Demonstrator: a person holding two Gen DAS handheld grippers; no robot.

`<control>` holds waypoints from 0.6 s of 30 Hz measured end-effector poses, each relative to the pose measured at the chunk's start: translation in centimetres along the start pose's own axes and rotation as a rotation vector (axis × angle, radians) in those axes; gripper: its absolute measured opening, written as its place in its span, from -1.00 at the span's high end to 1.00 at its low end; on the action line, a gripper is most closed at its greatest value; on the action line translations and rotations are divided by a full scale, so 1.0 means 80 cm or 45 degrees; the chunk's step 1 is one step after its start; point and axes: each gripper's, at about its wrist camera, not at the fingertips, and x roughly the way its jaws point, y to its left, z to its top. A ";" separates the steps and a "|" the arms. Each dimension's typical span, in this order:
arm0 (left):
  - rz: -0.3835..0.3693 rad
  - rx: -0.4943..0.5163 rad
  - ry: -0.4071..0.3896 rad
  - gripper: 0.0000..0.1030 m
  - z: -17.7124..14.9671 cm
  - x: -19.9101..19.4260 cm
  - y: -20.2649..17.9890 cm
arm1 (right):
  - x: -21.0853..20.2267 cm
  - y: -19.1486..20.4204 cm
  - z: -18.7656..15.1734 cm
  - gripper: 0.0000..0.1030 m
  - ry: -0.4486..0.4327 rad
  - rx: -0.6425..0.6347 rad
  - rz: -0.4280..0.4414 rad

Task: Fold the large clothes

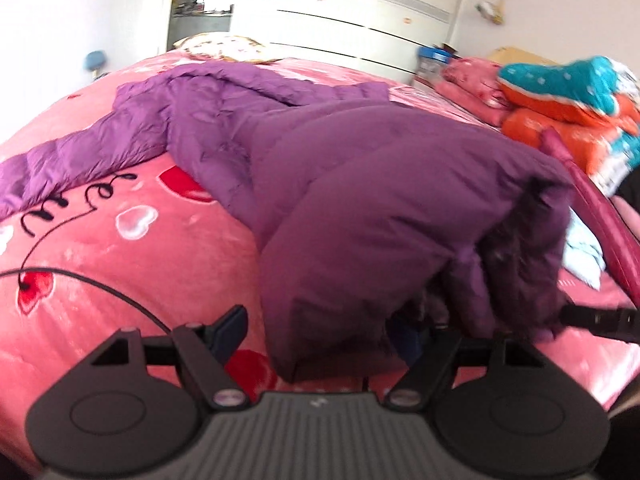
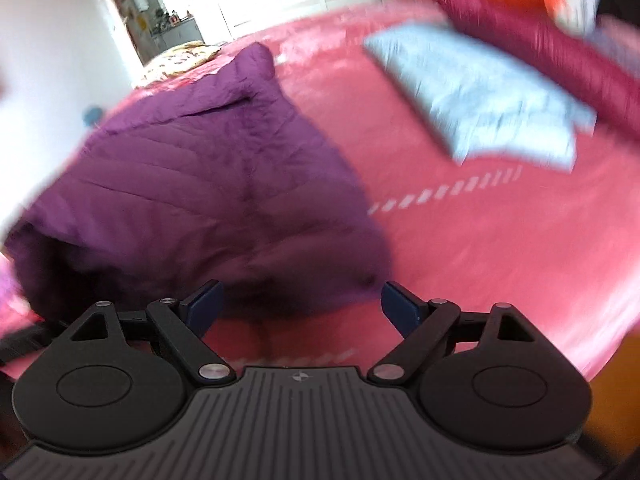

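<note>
A large purple quilted down coat [image 1: 304,168] lies on the pink bed cover [image 1: 120,264], one sleeve stretched out to the left and its near part folded over in a bulging heap with a dark fur trim. My left gripper [image 1: 320,336] is open, its fingers spread to either side of the coat's near edge; the right finger is partly hidden by fabric. In the right wrist view the coat [image 2: 208,192] fills the left half. My right gripper [image 2: 302,308] is open, its fingers on either side of the coat's near hem. Both views are blurred.
A folded light blue garment [image 2: 480,96] and a dark red garment [image 2: 552,52] lie on the bed at the right. Orange and teal bedding [image 1: 576,104] is piled at the far right. A patterned pillow [image 1: 224,46] lies at the far end. A white wardrobe [image 1: 360,12] stands behind.
</note>
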 end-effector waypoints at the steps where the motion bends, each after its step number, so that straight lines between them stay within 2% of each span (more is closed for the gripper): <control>1: 0.005 -0.018 0.007 -0.47 0.001 0.004 0.000 | 0.005 -0.002 0.000 -1.00 -0.013 -0.052 -0.033; 7: 0.075 -0.074 0.035 -0.47 0.004 0.037 -0.005 | 0.043 -0.010 0.004 -1.00 0.091 -0.087 -0.005; 9: 0.090 -0.092 0.036 -0.46 0.008 0.046 -0.006 | 0.045 -0.008 0.007 -1.00 0.026 -0.116 -0.024; 11: 0.108 -0.109 0.033 -0.24 0.010 0.054 -0.006 | 0.051 -0.011 0.012 -1.00 -0.049 -0.125 -0.046; 15: 0.125 -0.093 0.036 -0.01 0.014 0.060 -0.007 | 0.066 -0.018 0.027 -1.00 -0.136 -0.105 -0.072; 16: 0.131 -0.081 0.040 0.15 0.015 0.059 -0.006 | 0.047 -0.020 0.023 -0.73 -0.152 -0.118 -0.066; 17: 0.141 -0.069 0.044 0.29 0.017 0.058 -0.003 | 0.051 -0.020 0.025 -0.32 -0.170 -0.133 -0.060; 18: 0.157 -0.052 0.045 0.35 0.020 0.056 -0.001 | 0.050 -0.020 0.027 -0.19 -0.181 -0.148 -0.056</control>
